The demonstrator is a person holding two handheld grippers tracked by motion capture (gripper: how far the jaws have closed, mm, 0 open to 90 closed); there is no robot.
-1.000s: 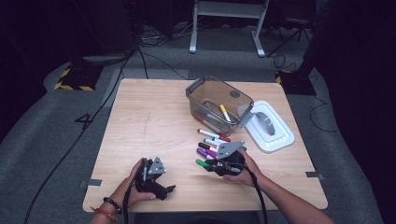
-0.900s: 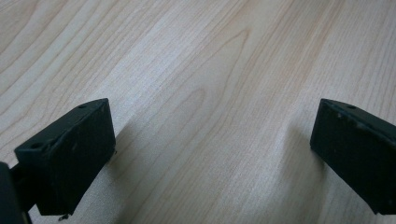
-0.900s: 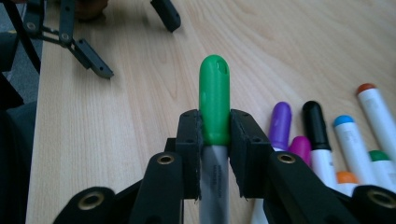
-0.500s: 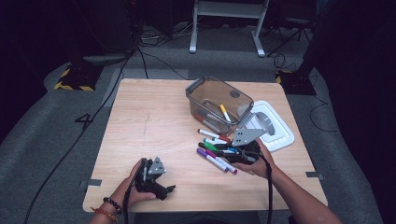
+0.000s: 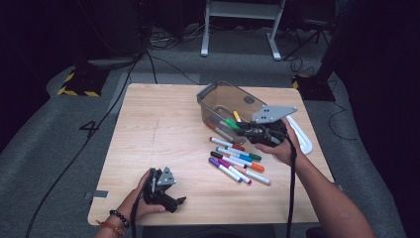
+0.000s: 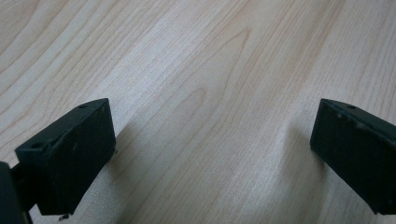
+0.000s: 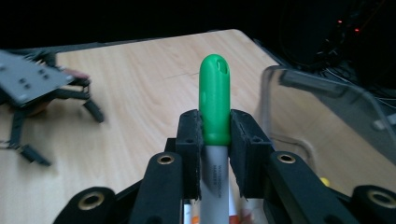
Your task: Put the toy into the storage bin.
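Over the bin (image 5: pixel 218 96), the right gripper (image 7: pixel 215 135) has its jaws clamped on a green-capped marker (image 7: pixel 214 105). The left gripper (image 6: pixel 210 140) sits low on the table (image 6: pixel 196 60), jaws spread wide with nothing between them. More markers (image 5: pixel 237 161) lie loose beside the bin.

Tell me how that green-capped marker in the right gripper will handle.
The green-capped marker looks stiff and probably light. Its round, smooth barrel could slip between the right gripper pads, which clamp near the cap. Set on the table, it would likely roll.
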